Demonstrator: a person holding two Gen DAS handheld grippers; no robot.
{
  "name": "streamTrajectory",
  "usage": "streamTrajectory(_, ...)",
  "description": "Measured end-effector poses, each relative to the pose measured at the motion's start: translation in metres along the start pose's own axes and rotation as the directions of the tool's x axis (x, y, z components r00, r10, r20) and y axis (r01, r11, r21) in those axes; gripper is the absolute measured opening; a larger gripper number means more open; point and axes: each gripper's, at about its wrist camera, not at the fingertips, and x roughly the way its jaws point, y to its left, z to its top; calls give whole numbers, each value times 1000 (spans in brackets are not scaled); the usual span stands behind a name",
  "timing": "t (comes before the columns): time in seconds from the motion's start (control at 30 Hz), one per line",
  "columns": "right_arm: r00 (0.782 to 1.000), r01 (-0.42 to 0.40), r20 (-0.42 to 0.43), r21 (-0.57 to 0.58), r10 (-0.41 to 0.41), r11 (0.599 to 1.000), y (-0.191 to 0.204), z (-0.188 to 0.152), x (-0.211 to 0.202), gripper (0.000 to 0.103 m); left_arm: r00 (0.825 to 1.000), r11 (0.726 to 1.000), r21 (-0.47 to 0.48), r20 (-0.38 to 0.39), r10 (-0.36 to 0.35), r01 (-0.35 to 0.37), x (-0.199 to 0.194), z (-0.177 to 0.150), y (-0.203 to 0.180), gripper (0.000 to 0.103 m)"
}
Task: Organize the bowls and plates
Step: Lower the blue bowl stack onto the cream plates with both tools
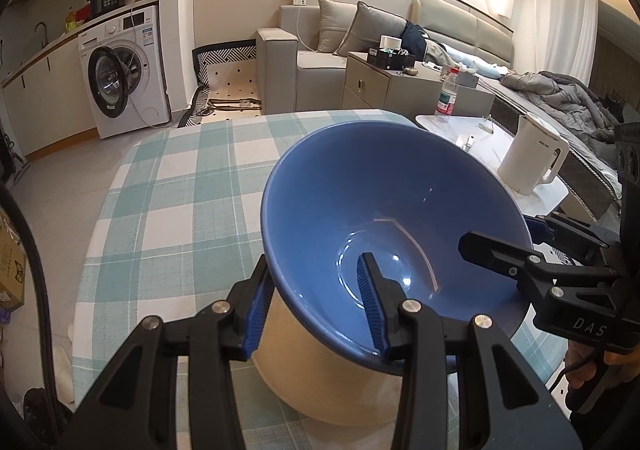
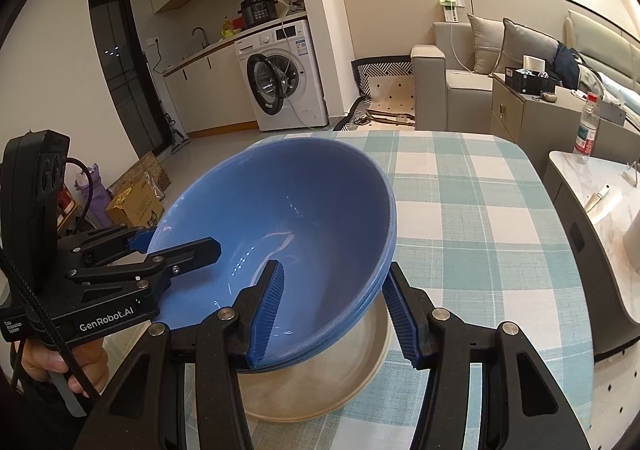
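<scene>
"genrobot.ai" stands in white letters on the black body of the left gripper [image 2: 188, 252], at the lower left of the right wrist view; a small white label beside it is too fine to read. in the left wrist view, the letters "das" show on the right gripper [image 1: 500, 240] at the right edge, cut off by the frame.

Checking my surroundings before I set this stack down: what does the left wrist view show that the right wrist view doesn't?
Only the left wrist view shows the white kettle on the side table. Only the right wrist view shows the cardboard box on the floor and the dark doorway. Both show the blue bowl gripped at its rim by the left gripper and right gripper, cream bowl beneath, checked tablecloth, washing machine and water bottle.
</scene>
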Motion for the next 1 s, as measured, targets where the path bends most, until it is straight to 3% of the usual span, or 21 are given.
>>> streamTrajectory(1.0,998,-27,-53,2,27,1000,6,-7,35,53,997,999,-31,-64,42,-44,29,-10,19,40)
